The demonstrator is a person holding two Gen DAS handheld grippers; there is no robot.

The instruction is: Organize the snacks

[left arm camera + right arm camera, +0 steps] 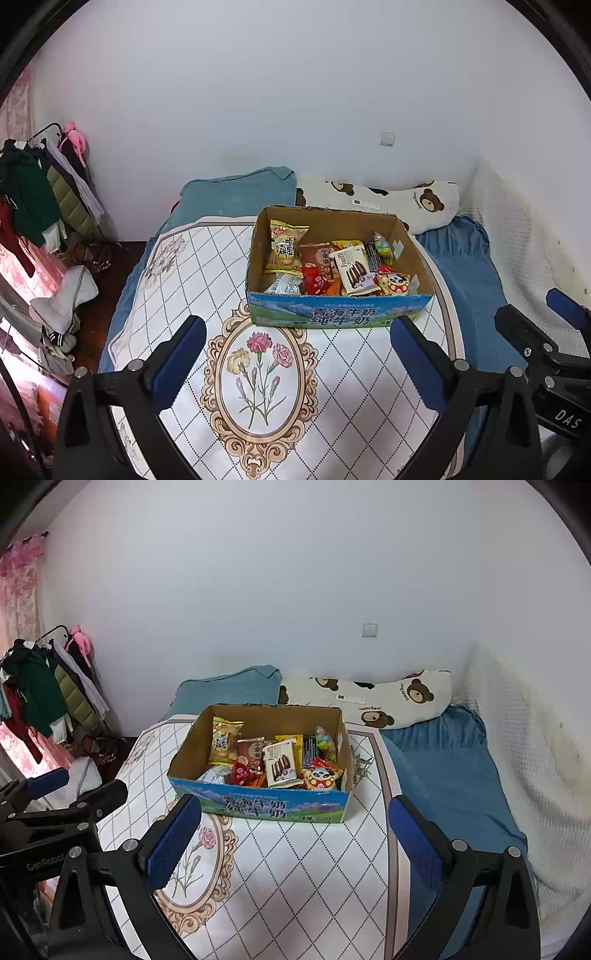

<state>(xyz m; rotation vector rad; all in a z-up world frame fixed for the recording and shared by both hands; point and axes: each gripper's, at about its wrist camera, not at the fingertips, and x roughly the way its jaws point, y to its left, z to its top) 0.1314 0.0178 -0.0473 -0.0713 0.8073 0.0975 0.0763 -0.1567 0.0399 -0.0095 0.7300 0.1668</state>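
An open cardboard milk box [334, 314] [258, 805] sits on a round table with a flower-patterned cloth [262, 373] [295, 867]. It holds several snack packets: a yellow biscuit bag [286, 247] [223, 740], a white wafer pack [352, 269] [280, 762], a red packet [314, 280] [242, 773] and a panda packet [395, 284] [321, 777]. My left gripper [297, 354] is open and empty, just in front of the box. My right gripper [295, 834] is open and empty, also just in front of the box. The right gripper shows at the left wrist view's right edge [546, 332].
A bed with a blue sheet [443, 768], a blue pillow [236, 194] and a bear-print pillow [388, 203] lies behind and to the right of the table. A clothes rack [40, 184] stands at the left by the wall. White boots [66, 299] stand on the floor.
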